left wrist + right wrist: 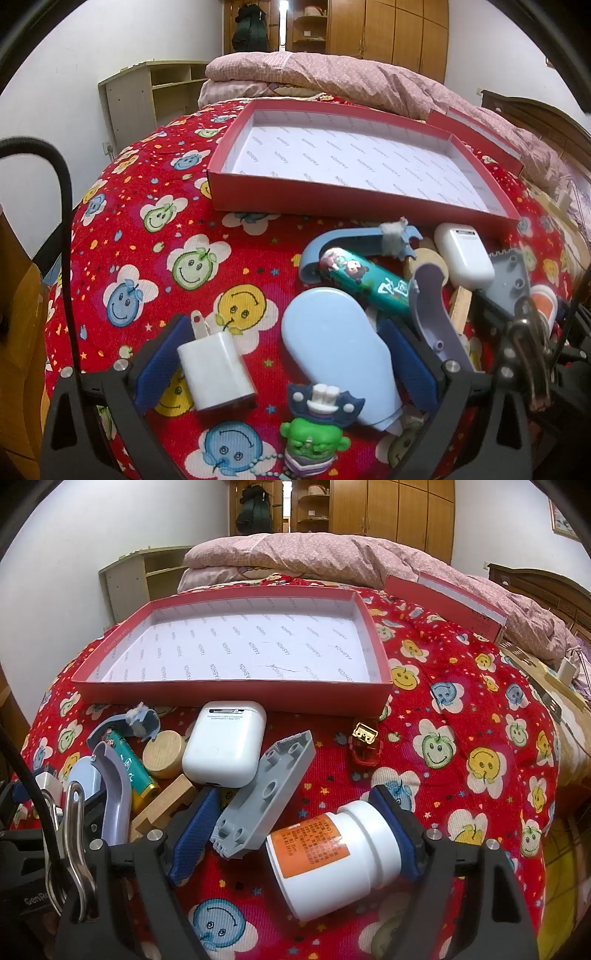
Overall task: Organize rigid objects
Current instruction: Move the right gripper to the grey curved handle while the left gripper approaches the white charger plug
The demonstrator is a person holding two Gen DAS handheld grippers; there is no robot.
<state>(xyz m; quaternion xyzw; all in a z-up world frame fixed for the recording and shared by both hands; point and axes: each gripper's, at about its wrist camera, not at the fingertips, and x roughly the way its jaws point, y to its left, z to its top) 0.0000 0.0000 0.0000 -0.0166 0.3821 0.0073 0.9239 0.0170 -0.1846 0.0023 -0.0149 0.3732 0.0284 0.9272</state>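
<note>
White pill bottle [334,860] lies on its side on the bed at lower centre of frame, between the gaping, empty right tongs [295,834], cap against the right pad, red tray [236,694] beyond.

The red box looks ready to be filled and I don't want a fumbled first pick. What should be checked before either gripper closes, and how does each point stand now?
1. Red box empty, open side up: ok.
2. Left gripper open: ok.
3. One thing only between its jaws: not ok; both the white charger plug and the pale blue bottle lie there.
4. Right gripper open: ok.
5. One thing only between its jaws: not ok; the white pill bottle and an end of the grey building brick lie there.
6. Pill bottle's cap tight: cannot tell.
</note>
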